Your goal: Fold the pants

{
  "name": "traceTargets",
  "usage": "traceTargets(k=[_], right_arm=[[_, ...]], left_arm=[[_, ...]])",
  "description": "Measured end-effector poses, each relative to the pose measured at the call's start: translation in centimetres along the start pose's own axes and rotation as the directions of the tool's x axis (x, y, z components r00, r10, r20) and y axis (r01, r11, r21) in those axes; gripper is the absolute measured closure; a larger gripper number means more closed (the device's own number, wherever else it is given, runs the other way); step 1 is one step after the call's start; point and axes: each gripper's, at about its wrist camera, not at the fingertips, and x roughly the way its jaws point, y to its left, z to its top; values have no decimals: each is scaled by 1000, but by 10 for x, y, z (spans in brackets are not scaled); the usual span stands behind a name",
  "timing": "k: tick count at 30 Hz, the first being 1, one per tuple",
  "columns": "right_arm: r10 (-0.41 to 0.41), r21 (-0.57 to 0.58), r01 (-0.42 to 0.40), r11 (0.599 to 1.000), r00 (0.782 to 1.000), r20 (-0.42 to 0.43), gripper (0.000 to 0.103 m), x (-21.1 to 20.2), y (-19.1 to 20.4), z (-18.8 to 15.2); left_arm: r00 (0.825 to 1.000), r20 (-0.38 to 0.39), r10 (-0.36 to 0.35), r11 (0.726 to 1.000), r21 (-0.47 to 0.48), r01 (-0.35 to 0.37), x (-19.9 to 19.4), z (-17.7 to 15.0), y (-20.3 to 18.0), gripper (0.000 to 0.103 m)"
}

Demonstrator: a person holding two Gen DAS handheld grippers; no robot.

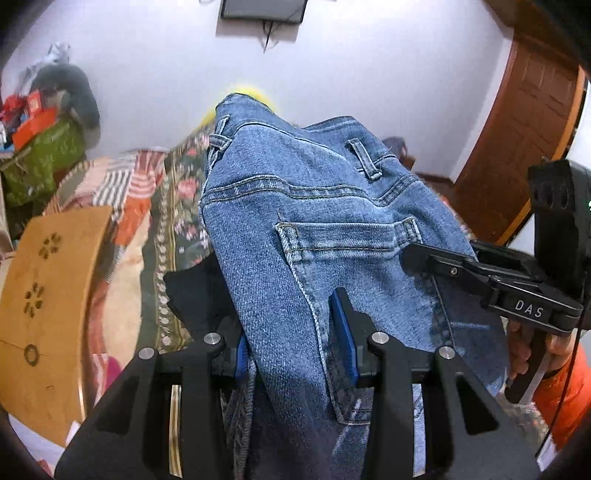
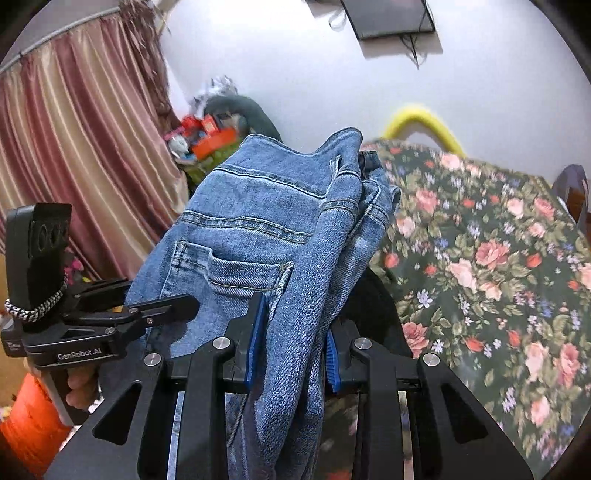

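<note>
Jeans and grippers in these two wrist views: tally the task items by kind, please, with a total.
Blue jeans: 1, lifted above the floral bedspread, back pocket showing.
Handheld grippers: 2, the left gripper and the right gripper, each closed on the denim.
Total: 3.

- One pair of blue jeans (image 1: 314, 236), with one back pocket (image 1: 343, 236) facing each wrist camera.
- Two grippers: the left gripper (image 1: 295, 343) and the right gripper (image 2: 291, 343).
- One floral bedspread (image 2: 480, 258).
- One wall-mounted screen (image 2: 388, 18).
- One wooden door (image 1: 517, 140).
- One pink curtain (image 2: 81, 147).
</note>
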Motion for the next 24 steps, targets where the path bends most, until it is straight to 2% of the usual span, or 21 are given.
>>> traceTargets(k=[6,8,10,11,13,15,18,22,24], right_arm=[[-53,15,56,998,988,-144,78,66,-27,-21],[-59,19,63,998,987,-148,78,70,-30,-26],[-66,17,69,997,988,-140,77,63,-27,-26],[-80,11,83,997,986,-149,76,60,-24,-26],[-103,0,104,995,982,-159,73,54,-18,-25],[-129,-22,127,992,980,-151,73,43,-13,-25],[-139,-56,134,989,984,-111,71,13,0,-22],[-139,-72,137,988,990,-21,71,-45,29,-17],[-138,-85,142,986,989,50,71,-87,47,-14]], left_arm=[[991,-130,-3,999,-34,-2,79,-19,26,63],[985,-171,-12,999,-52,4,97,-26,33,62],[984,-175,-34,997,-78,21,101,-30,39,60],[985,-169,-42,996,-85,27,97,-30,40,59],[986,-166,-7,997,-80,-6,90,-31,40,57],[984,-162,72,996,-33,-79,77,-31,33,57],[982,-132,135,991,24,-133,48,-28,20,57],[990,-56,130,991,26,-129,-9,-19,1,57],[992,14,127,991,35,-127,-55,-17,-18,57]])
